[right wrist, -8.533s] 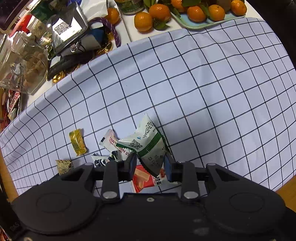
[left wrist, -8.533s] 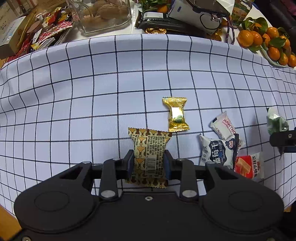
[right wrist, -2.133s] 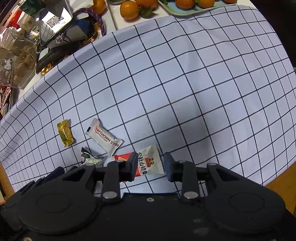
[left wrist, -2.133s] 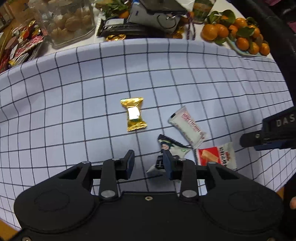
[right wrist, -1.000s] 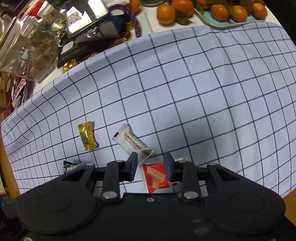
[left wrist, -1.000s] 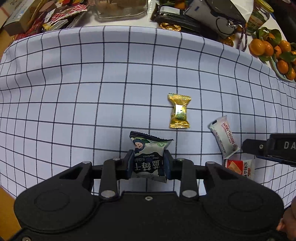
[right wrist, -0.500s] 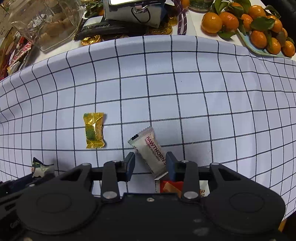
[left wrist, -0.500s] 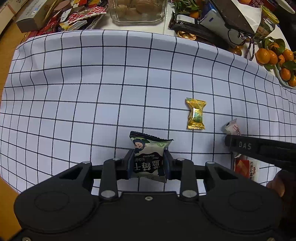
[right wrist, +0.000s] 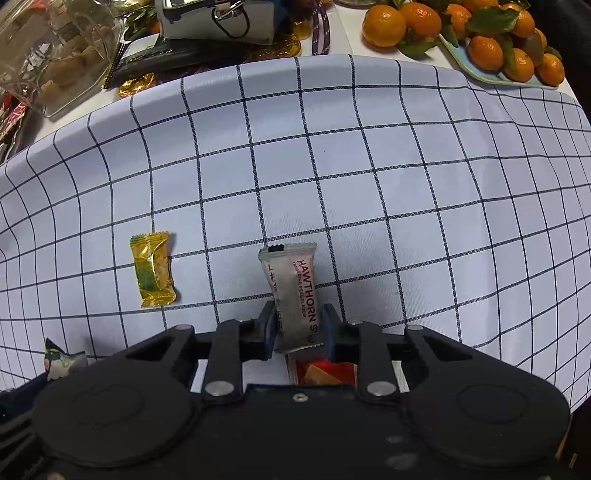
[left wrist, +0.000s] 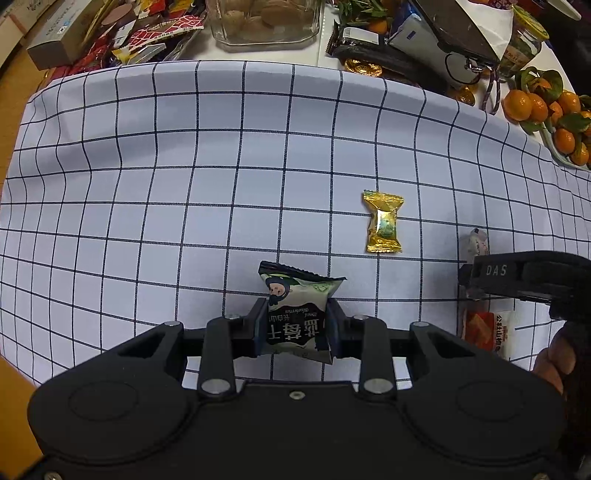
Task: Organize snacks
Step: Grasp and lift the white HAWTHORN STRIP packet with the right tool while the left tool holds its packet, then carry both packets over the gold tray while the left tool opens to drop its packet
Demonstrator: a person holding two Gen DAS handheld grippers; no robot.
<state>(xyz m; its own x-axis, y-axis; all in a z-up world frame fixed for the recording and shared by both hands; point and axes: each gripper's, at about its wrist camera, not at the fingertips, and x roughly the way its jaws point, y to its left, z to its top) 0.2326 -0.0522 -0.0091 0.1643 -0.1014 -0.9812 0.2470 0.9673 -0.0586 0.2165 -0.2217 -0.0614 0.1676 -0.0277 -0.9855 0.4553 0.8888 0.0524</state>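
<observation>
We see the left gripper [left wrist: 297,325] with its jaws clamped on the green-and-white snack packet [left wrist: 295,312], which stands up between them above the checked cloth [left wrist: 184,184]. The packet has a cartoon face near its top and dark print lower down.

The right gripper [right wrist: 299,328] has its jaws closed on the white hawthorn strip [right wrist: 295,295]; the strip points away from the camera, with its far end over the cloth. From the left wrist view only a small end of this strip [left wrist: 476,242] shows above the right gripper [left wrist: 517,275].

Just under the right gripper lies the red-and-white snack packet [right wrist: 325,371], flat on the cloth; in the left wrist view it [left wrist: 487,332] sits near the right edge.

The gold candy [left wrist: 383,221] lies alone on the cloth, between the two grippers and apart from both.

At the far side of the bench we see a glass jar [left wrist: 264,20], some gold coins [left wrist: 364,68] and a plate of tangerines [right wrist: 491,51].
</observation>
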